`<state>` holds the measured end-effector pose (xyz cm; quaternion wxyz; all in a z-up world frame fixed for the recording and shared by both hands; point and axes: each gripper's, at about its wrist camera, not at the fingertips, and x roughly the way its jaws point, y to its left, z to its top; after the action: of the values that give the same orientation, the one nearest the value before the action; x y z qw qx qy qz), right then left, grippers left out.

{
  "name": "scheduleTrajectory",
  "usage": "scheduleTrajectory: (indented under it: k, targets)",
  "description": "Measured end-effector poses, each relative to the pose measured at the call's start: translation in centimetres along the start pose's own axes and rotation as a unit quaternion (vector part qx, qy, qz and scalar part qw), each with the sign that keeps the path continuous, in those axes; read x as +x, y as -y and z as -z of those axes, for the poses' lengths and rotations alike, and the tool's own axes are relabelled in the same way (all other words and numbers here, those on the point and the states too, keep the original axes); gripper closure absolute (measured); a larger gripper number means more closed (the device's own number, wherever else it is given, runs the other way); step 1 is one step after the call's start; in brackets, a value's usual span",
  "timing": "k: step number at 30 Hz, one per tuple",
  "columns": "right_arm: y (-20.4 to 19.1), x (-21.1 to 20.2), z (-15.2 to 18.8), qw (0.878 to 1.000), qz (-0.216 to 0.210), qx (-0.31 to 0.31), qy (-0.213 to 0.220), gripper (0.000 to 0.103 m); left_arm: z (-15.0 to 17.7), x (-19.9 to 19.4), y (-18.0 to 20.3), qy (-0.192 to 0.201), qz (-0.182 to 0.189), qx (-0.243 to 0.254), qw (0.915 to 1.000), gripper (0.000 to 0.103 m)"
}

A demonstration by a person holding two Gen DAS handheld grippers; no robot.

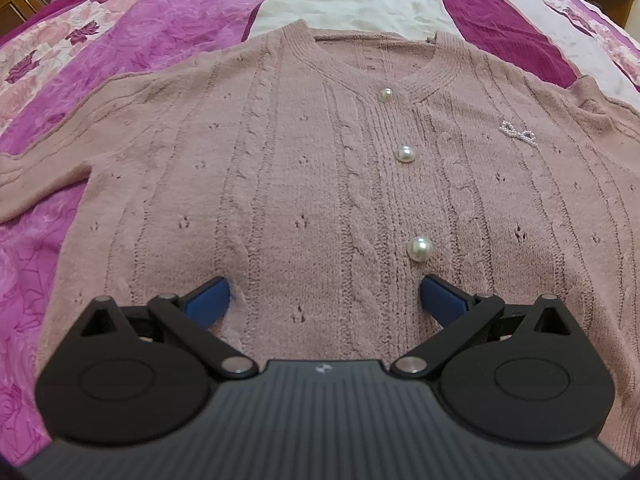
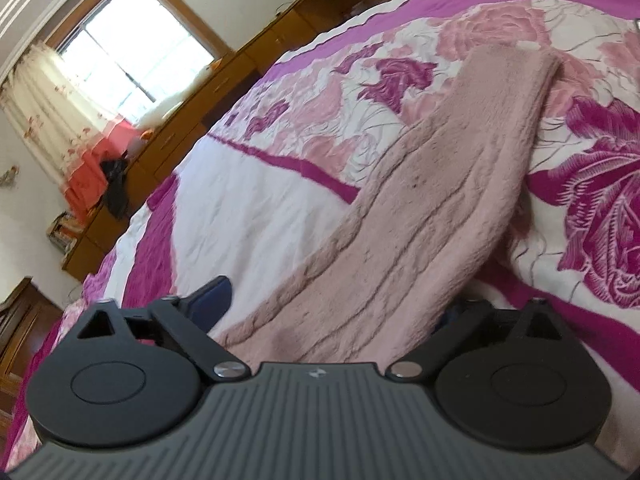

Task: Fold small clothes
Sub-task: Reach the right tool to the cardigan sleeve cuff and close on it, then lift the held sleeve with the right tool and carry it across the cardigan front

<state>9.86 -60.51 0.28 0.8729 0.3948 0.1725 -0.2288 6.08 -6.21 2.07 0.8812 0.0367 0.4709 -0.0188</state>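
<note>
On my left camera I see the pink knitted cardigan [image 1: 304,168] lying flat on the bed [image 1: 132,20], front side up, with the neckline at the far end. Three pearl buttons [image 1: 405,154] run down the closed front in a line, and a small pearl bow [image 1: 518,133] sits on the chest to the right of them. One sleeve [image 1: 36,176] goes out to the left over the purple and pink flowered bed cover.

My left tongs [image 1: 324,300] are apart. Both blue fingertips [image 1: 210,300] are low over the lower part of the cardigan body, and the left one seems to press into the knit, where the fabric makes a small dent. Nothing is held between them. The nearest pearl button is just beyond the right fingertip.

On my right camera the view is tilted. The other sleeve [image 2: 420,208] stretches away from me across the bed cover, with its cuff at the far end, and its near part comes into my right tongs [image 2: 332,304]. Only the left blue fingertip [image 2: 212,300] is visible, beside the sleeve; the right one is hidden behind the fabric. The tongs look wide apart around the sleeve. A wooden cabinet [image 2: 224,80] and a window [image 2: 120,40] stand behind the bed.
</note>
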Motion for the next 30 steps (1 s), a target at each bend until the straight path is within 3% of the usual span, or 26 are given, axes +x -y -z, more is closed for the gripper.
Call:
scheduleTrajectory:
  k: [3,5,8,22,30]
  targets:
    - [0.8,0.0,-0.5,1.0,0.013,0.02,0.007,0.044,0.0,0.1,0.1,0.001,-0.001,0.001,1.0,0.0]
    - [1.4,0.0,-0.9,0.999,0.025,0.029,0.007,0.075,0.0,0.1,0.1,0.002,-0.001,0.003,1.0,0.0]
    - [1.3,-0.9,-1.1,0.999,0.025,0.016,0.016,0.093,0.1,0.1,0.2,0.007,-0.001,0.009,0.9999,0.0]
    - [-4.7,-11.8,-1.0,0.988,-0.036,-0.079,0.124,0.096,0.1,-1.5,-0.8,0.023,0.007,0.005,0.9997,0.0]
    - [-10.5,-14.0,1.6,0.98,-0.059,-0.157,0.108,0.096,-0.6,-3.8,-3.3,0.055,-0.003,-0.006,0.9985,0.0]
